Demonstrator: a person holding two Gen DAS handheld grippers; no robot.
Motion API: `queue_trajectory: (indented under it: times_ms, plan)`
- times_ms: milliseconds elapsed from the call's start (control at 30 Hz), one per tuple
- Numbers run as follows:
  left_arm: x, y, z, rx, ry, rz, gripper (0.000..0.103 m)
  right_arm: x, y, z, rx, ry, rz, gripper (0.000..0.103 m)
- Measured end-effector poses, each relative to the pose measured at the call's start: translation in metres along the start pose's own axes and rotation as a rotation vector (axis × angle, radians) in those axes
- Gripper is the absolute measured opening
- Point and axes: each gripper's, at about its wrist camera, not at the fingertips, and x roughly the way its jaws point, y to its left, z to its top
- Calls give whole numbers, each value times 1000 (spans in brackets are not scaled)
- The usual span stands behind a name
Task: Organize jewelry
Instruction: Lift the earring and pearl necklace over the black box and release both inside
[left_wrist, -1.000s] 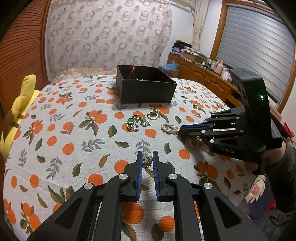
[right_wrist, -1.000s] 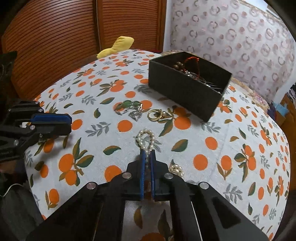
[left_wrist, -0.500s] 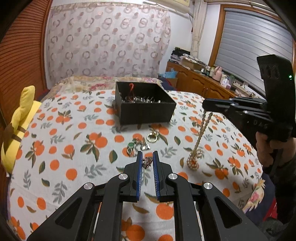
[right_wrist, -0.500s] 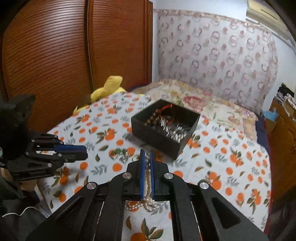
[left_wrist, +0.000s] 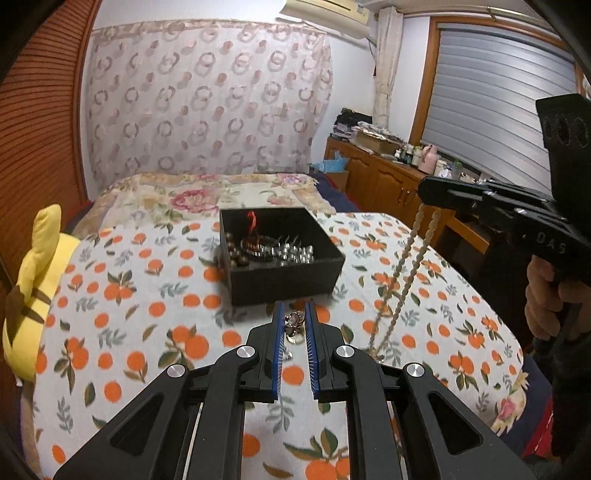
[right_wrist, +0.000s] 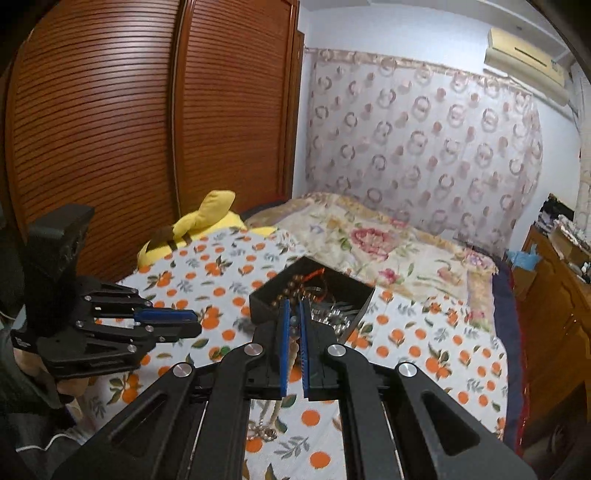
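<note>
A black open box holding beads and silver jewelry stands on the orange-print bedspread; it also shows in the right wrist view. My left gripper is shut on a small pinkish metal trinket, held above the spread in front of the box. My right gripper is shut on a pearl necklace, which hangs down in a long loop to the right of the box. Its lower end dangles near the spread.
A yellow plush toy lies at the left edge of the bed. A wooden dresser with clutter stands at the right. A wooden sliding wardrobe is on the far left side. A floral quilt lies beyond the box.
Both grippers have risen and moved toward the box. The pearl necklace has lifted off the spread and hangs higher. The trinket stays in my left gripper.
</note>
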Motion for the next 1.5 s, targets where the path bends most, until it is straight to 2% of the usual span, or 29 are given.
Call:
queue_trajectory:
  times_ms: [533,900,1067,1433,1500]
  plan:
    - [15,4,50,33,-36,16,10,-9,-21,68,-8,-108,-63,6]
    - [45,19,69,15,-3,25,10,13,-38,110,5,-131,-90,6]
    - [59,23,72,3,16,15,10,29,-43,110,10,-104,-92,6]
    - [82,30,73,-36,48,5,11,93,-60,60,114,60,-40,6]
    - [82,31,73,-38,49,5,14,99,-60,54,122,76,-32,6]
